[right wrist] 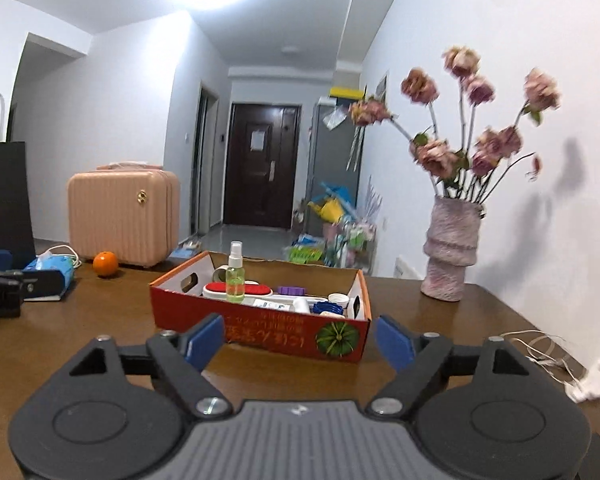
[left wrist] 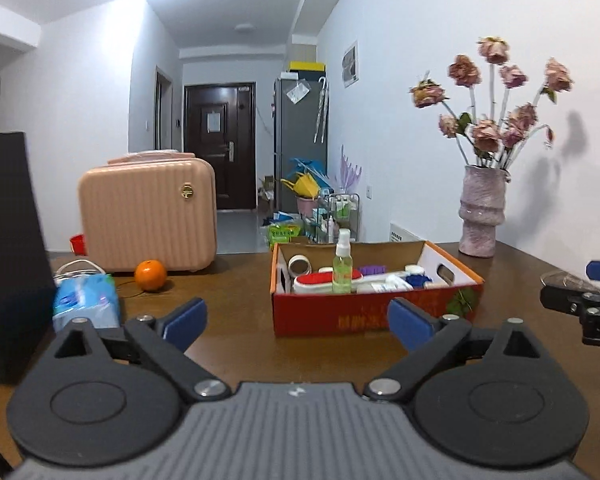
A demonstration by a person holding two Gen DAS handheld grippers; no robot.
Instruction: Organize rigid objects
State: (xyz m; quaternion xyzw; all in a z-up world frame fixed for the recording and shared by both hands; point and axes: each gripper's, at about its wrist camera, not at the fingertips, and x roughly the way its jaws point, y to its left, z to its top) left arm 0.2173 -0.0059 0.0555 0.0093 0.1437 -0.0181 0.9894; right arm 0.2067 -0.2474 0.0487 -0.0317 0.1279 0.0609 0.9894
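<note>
Holding each hand-held gripper, left (left wrist: pixel 296 322) and right (right wrist: pixel 300 344), wide open and empty, I aim twelve o'clock at the box (left wrist: pixel 374 312).

Pink suitcase (left wrist: pixel 148 216), orange (left wrist: pixel 151 275), vase (left wrist: pixel 482 212) of seemingly dried roses (left wrist: pixel 496 96)

The left tool (left wrist: pixel 296 322) filled the bottom of its frame, blue pads spread wide with nothing between them. The right tool (right wrist: pixel 298 342) sat likewise, its jaws apart and empty.
</note>
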